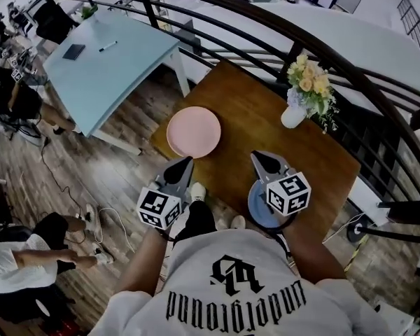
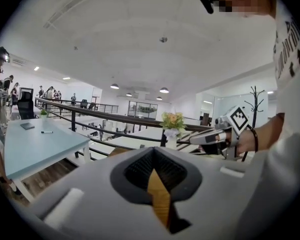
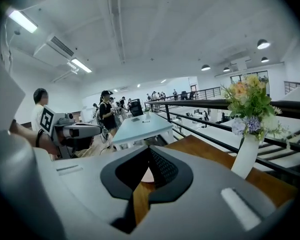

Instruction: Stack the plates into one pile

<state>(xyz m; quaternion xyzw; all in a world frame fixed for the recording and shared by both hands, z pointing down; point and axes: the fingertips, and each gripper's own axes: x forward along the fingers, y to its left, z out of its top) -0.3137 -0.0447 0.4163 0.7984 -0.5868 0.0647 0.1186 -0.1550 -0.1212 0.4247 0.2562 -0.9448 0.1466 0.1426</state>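
Shirt (image 1: pixel 238 285) just beside blue plate (image 1: pixel 256 206), mostly hidden under right gripper (image 1: pixel 257 157).

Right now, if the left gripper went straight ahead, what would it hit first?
Probably the pink plate, which lies just ahead of the left gripper on the table. If the gripper is held high enough it could pass over the plate; its height is unclear.

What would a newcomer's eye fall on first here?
A pink plate lies near the left edge of the brown table, a vase of yellow flowers at its far right corner. A blue-grey plate lies partly under the right gripper; it and the left gripper are both shut and empty.
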